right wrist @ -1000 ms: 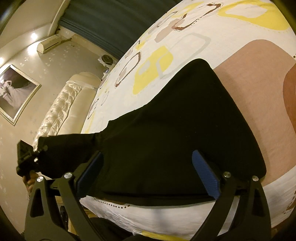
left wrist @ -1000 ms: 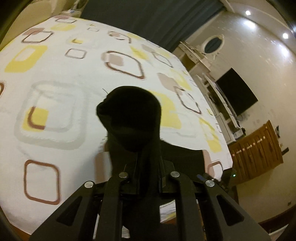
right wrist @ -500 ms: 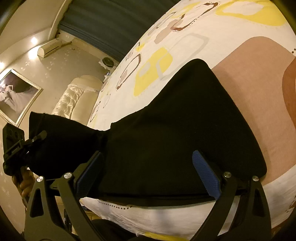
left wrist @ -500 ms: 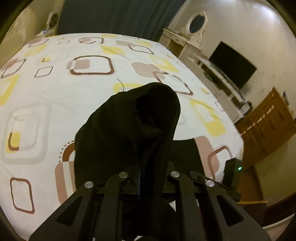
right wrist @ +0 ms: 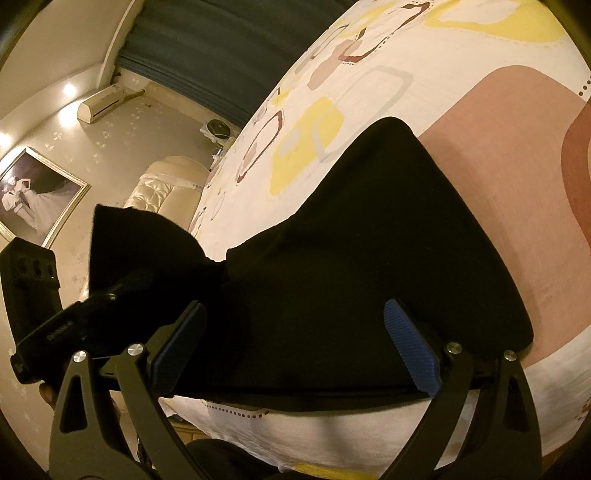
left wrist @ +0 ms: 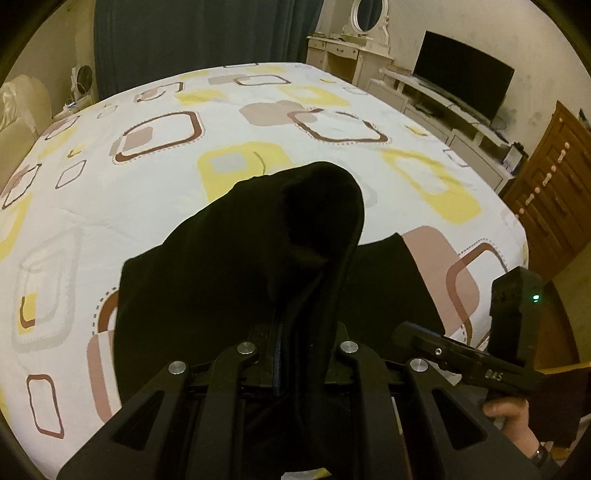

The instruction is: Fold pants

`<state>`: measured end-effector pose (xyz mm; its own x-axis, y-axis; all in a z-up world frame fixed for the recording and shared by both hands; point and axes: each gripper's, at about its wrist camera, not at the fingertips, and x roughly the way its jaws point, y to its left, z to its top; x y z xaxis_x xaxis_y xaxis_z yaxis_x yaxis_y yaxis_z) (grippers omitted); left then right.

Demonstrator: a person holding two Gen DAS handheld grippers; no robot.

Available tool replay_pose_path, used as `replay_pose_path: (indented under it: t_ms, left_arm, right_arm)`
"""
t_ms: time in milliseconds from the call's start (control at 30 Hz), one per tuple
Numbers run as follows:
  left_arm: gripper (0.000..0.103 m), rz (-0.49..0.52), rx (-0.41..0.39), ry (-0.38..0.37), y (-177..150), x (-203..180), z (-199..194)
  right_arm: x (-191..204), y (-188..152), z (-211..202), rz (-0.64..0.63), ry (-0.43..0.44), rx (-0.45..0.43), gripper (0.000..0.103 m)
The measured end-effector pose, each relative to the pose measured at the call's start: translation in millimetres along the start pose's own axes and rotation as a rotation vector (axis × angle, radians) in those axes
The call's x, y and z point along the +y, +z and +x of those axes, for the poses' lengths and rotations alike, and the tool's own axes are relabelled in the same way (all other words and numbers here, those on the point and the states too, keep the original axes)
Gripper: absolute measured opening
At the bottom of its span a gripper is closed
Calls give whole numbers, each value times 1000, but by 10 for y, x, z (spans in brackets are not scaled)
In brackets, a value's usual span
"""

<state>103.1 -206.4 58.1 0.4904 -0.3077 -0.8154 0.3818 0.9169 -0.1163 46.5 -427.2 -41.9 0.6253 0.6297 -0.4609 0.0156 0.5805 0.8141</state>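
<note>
Left gripper (left wrist: 291,350) clenched on lifted black pants (right wrist: 369,266) end; flat portion lies rightward, under released right gripper (right wrist: 295,347).

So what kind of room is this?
Most likely a bedroom: a big bed with a patterned sheet, a padded headboard, and a dressing table with an oval mirror beside a TV.
</note>
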Motion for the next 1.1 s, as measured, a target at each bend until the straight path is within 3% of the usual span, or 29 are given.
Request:
replay_pose_path:
  t_ms: [633, 1100]
  left_arm:
    - [13, 60, 76, 149, -243, -366, 669]
    - [17, 95, 72, 203, -315, -496, 811]
  right_arm:
    - [-226, 54, -97, 128, 113, -38, 97]
    - [-362, 45, -146, 223, 182, -77, 97]
